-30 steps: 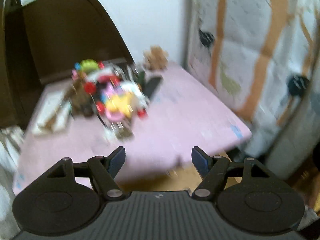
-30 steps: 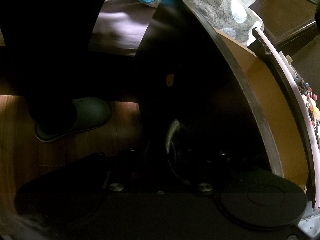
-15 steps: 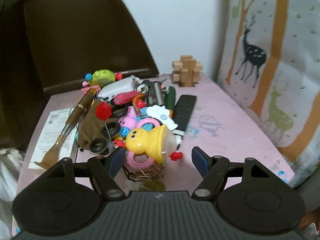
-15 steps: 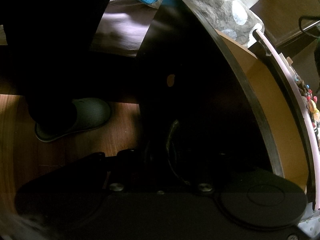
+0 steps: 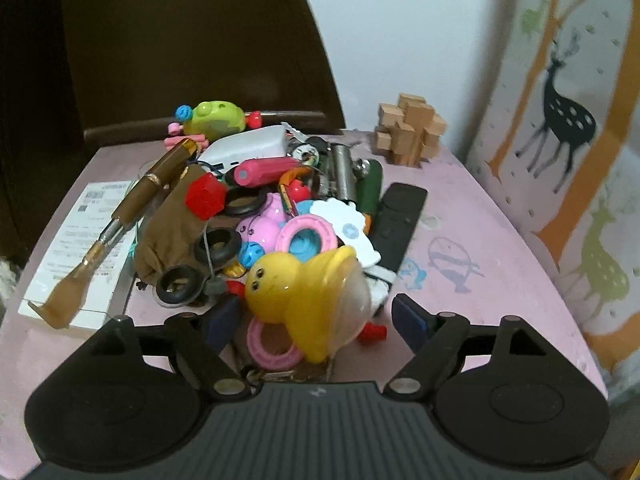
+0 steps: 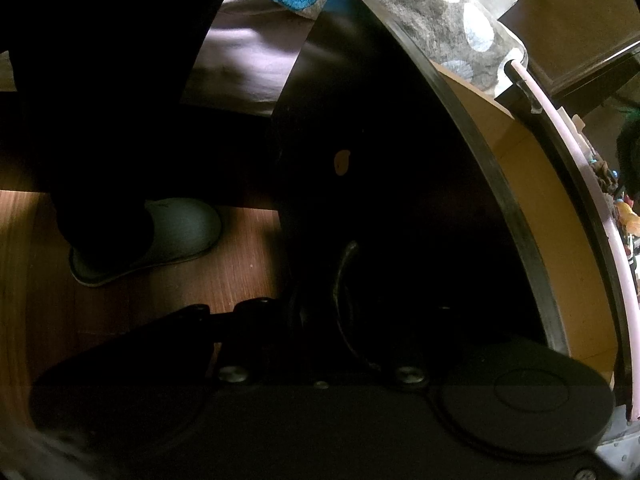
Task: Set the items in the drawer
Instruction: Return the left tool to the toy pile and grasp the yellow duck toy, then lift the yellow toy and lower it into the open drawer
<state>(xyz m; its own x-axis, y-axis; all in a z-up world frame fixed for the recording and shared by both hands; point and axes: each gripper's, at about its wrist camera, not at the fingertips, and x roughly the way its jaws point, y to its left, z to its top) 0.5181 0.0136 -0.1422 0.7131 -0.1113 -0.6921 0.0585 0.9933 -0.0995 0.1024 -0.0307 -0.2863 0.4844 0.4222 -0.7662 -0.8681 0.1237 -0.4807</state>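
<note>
Left gripper (image 5: 316, 318), fingers spread, flanks a yellow duck toy (image 5: 308, 292) on the pink surface (image 5: 480, 240). Right gripper (image 6: 320, 312) meets the drawer (image 6: 532, 200) handle; finger state unclear.

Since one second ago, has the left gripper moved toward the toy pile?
Yes. The left gripper has closed in on the pile: its open fingers now flank the yellow duck toy, and the wooden puzzle looks nearer.
</note>
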